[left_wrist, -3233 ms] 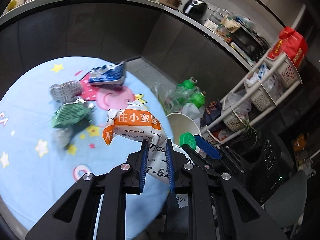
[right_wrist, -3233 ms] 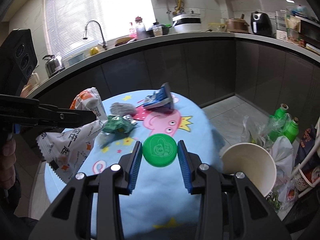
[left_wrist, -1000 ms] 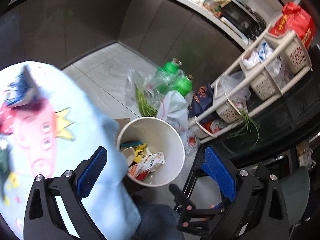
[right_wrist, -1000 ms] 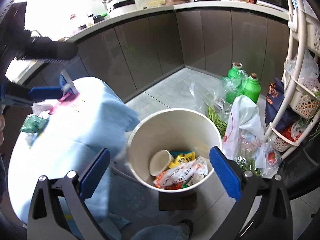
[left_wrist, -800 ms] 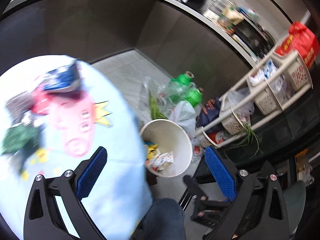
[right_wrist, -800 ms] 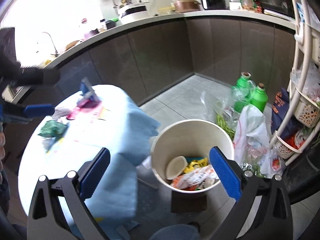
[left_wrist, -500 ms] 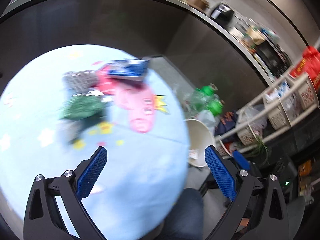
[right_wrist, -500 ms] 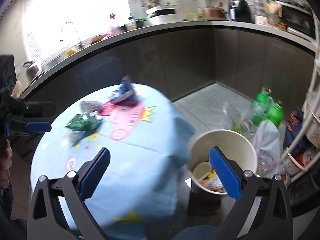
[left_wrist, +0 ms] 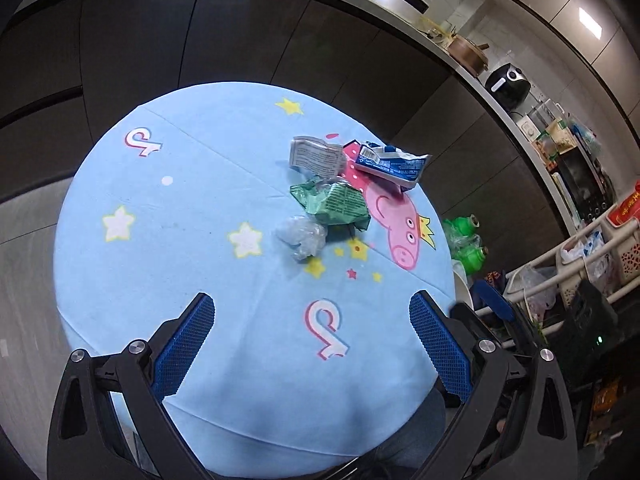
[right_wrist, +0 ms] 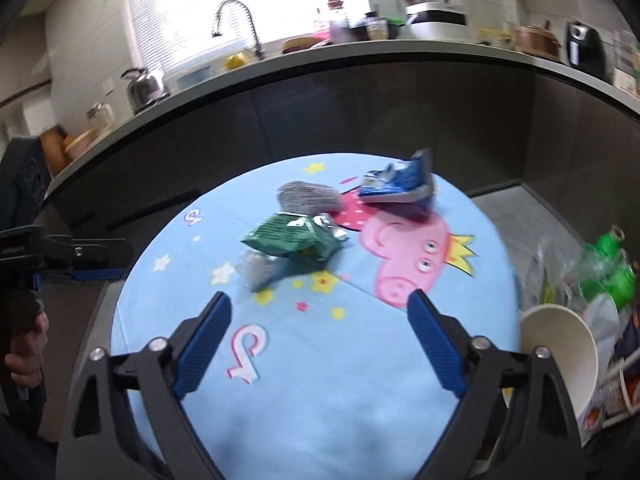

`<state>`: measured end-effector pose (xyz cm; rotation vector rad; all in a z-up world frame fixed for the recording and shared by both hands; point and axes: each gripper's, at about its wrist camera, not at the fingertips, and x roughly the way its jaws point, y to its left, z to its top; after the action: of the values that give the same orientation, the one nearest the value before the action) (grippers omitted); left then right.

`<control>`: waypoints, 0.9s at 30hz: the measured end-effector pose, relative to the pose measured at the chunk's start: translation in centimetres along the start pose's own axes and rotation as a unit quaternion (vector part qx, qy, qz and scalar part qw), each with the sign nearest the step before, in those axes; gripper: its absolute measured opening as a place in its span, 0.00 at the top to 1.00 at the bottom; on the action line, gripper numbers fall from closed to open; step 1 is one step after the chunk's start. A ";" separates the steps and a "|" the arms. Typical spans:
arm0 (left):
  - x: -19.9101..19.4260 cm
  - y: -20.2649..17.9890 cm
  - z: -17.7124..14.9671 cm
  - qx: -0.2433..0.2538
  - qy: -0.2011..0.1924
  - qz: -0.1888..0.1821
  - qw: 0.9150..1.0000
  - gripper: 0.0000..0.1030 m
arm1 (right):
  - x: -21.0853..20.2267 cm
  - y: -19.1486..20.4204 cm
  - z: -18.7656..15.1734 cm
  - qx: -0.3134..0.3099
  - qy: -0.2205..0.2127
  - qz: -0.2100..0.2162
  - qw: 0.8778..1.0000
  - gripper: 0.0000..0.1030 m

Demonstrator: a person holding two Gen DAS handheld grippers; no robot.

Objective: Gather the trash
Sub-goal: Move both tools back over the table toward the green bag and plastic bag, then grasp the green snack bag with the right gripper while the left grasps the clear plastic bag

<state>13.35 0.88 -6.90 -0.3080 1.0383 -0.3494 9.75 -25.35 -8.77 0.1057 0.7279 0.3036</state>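
Four pieces of trash lie together on the round blue tablecloth [left_wrist: 192,240]: a green wrapper [left_wrist: 336,204] [right_wrist: 296,236], a grey wrapper [left_wrist: 316,156] [right_wrist: 308,196], a blue wrapper [left_wrist: 390,162] [right_wrist: 400,182] and a crumpled clear plastic scrap [left_wrist: 302,236] [right_wrist: 256,268]. My left gripper [left_wrist: 310,320] hangs open over the table's near side, short of the scrap, holding nothing. My right gripper [right_wrist: 320,312] is wide with its jaws closing and nothing between them, also short of the pile. The left gripper [right_wrist: 80,268] shows at the table's left edge.
A white bin [right_wrist: 560,340] stands on the floor right of the table, with green bottles [right_wrist: 608,264] and plastic bags behind it. A basket rack [left_wrist: 580,256] stands further right. Dark cabinets and a counter curve behind the table. A hand [right_wrist: 24,344] holds the left gripper's handle.
Both grippers swung from above the bin back over the table. The bag and green lid they held earlier are gone from the jaws. The right jaws have narrowed a little.
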 end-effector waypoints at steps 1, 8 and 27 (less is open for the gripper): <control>-0.1 0.2 -0.1 -0.001 0.000 -0.002 1.000 0.09 | 1.1 0.7 0.5 -0.014 0.007 0.003 1.000 0.20; 0.2 1.7 0.4 -0.012 -0.001 -0.008 1.000 0.09 | 7.0 1.7 1.9 -0.084 0.045 -0.003 0.995 0.35; 3.0 3.7 1.9 -0.028 0.013 0.008 0.999 0.09 | 14.9 3.2 2.8 -0.221 0.060 0.035 0.973 0.85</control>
<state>16.91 3.16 -9.84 -0.3463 1.0767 -0.3098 21.40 -17.71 -15.55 -0.3124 0.7610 0.5371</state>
